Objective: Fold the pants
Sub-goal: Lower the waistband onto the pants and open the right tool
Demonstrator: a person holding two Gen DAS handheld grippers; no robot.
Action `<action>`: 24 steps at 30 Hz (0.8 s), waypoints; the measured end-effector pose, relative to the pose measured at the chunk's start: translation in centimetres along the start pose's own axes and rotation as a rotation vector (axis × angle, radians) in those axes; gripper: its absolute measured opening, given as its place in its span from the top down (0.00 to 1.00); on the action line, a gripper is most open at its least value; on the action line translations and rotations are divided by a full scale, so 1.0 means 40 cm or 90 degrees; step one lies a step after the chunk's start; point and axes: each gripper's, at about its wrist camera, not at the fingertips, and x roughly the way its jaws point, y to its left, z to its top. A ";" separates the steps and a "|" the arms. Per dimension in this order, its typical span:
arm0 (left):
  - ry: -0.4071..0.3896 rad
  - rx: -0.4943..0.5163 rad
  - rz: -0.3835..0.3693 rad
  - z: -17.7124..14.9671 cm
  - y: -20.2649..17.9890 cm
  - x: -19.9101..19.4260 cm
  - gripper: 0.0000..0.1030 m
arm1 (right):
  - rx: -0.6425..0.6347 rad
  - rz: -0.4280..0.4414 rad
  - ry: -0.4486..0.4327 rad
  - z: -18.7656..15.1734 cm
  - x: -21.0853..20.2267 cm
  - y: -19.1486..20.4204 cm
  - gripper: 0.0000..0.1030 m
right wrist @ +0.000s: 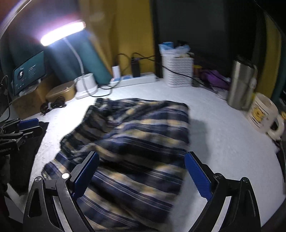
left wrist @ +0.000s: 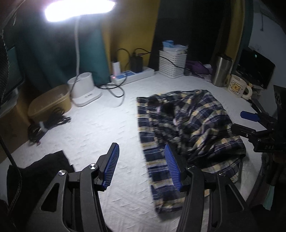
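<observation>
- Pants point(right wrist: 128, 141): plaid, rumpled on white table point(left wrist: 100, 125), spread for folding
- Left gripper point(left wrist: 141, 169): jaws apart, empty, poised above edge
- Right gripper point(right wrist: 142, 178): jaws wide, empty, over cloth

Lit desk lamp point(left wrist: 78, 9), yellow wall point(left wrist: 128, 26), white tabletop point(left wrist: 100, 128).

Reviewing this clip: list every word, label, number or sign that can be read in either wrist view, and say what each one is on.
No text reads with certainty.
Right claw body: pale stamped characters, too small and blurred.
Left claw body: pale lettering, blurred.
Lamp base: small dark label, unreadable.
Mug: yellow cartoon picture, no legible words.
Screen: white lines of text, too small.
Power strip: no legible marking.
</observation>
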 end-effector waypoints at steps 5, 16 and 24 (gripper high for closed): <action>0.004 0.030 -0.009 0.036 -0.060 0.028 0.49 | 0.035 -0.019 -0.008 -0.023 -0.019 -0.089 0.06; 0.016 0.082 -0.009 0.117 -0.123 0.109 0.49 | 0.086 -0.023 -0.013 -0.030 0.003 -0.212 0.15; 0.014 0.107 -0.041 0.149 -0.136 0.178 0.49 | 0.081 -0.008 0.000 0.031 0.076 -0.239 0.37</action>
